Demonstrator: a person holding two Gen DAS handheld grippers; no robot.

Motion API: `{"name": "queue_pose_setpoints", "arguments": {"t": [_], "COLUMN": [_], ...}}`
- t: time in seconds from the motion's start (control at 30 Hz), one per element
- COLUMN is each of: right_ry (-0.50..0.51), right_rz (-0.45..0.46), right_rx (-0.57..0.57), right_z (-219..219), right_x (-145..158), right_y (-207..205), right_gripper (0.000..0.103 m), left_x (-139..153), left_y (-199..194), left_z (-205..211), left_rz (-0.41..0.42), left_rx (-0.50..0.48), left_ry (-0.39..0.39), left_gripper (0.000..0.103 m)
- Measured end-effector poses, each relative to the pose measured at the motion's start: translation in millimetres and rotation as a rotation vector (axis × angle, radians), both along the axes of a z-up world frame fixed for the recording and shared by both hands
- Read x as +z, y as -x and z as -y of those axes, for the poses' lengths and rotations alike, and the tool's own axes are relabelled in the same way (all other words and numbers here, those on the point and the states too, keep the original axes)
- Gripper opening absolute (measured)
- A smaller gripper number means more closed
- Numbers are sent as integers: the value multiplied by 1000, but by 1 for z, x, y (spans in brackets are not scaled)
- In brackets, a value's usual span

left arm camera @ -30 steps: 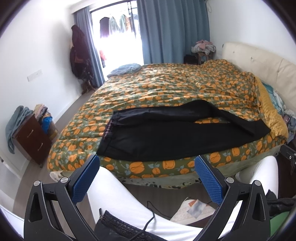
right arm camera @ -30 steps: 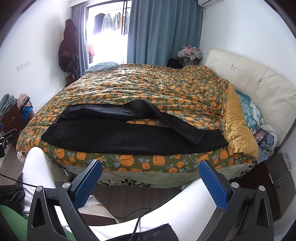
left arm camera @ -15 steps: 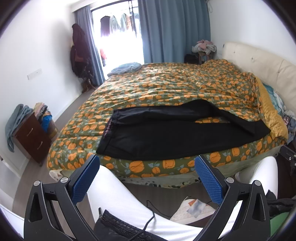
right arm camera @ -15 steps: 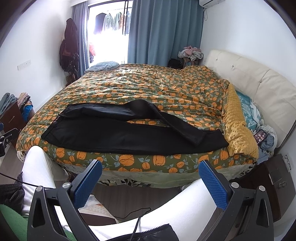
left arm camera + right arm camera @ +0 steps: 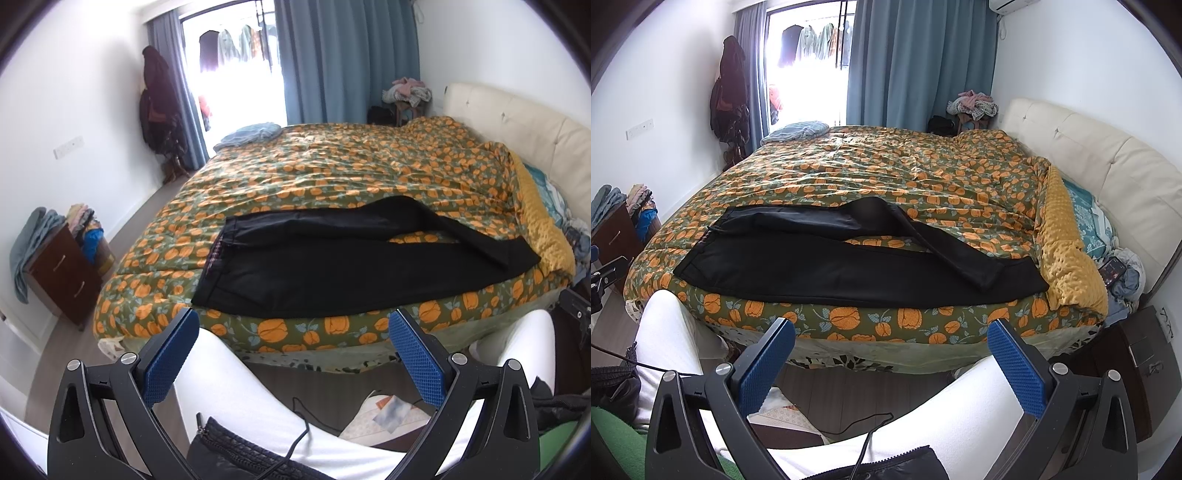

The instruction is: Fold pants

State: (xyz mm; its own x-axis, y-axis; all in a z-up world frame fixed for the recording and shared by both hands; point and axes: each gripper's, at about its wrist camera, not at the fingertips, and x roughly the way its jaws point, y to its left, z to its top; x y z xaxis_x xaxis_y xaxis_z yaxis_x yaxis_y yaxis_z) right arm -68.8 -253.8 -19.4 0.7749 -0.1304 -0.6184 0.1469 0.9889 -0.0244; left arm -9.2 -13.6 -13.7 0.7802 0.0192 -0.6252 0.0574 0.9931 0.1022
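Note:
Black pants [image 5: 332,269] [image 5: 827,266] lie spread along the near edge of the bed, waistband to the left, legs running right. The far leg crosses over the near one towards the cuffs. My left gripper [image 5: 293,347] is open and empty, held back from the bed above a person's white-trousered legs. My right gripper [image 5: 892,354] is also open and empty, short of the bed's front edge. Neither touches the pants.
The bed [image 5: 886,173] has an orange-flowered green quilt, a yellow blanket [image 5: 1067,258] at the right and a cream headboard [image 5: 1089,158]. A dark nightstand [image 5: 62,273] stands left, another [image 5: 1145,369] right. A person's white-clad legs [image 5: 923,413] and a cable lie below the grippers.
Both views have shifted only very slightly; the pants lie as before and both grippers stay open.

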Motion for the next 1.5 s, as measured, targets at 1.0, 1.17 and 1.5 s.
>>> {"name": "queue_pose_setpoints", "arguments": {"t": [1.0, 1.17, 1.5], "right_ry": [32, 44, 57], "right_rz": [-25, -35, -47], "right_rx": [-94, -112, -134], "right_z": [9, 11, 12], "right_x": [-1, -2, -3], "right_y": [-1, -2, -5], "right_gripper": [103, 103, 103], "left_x": [-5, -4, -4], "left_y": [-2, -1, -4], "left_z": [2, 2, -1], "left_rz": [-18, -23, -31], "left_rx": [-4, -5, -4], "left_ry": [-6, -8, -2], "left_gripper": [102, 102, 102]}}
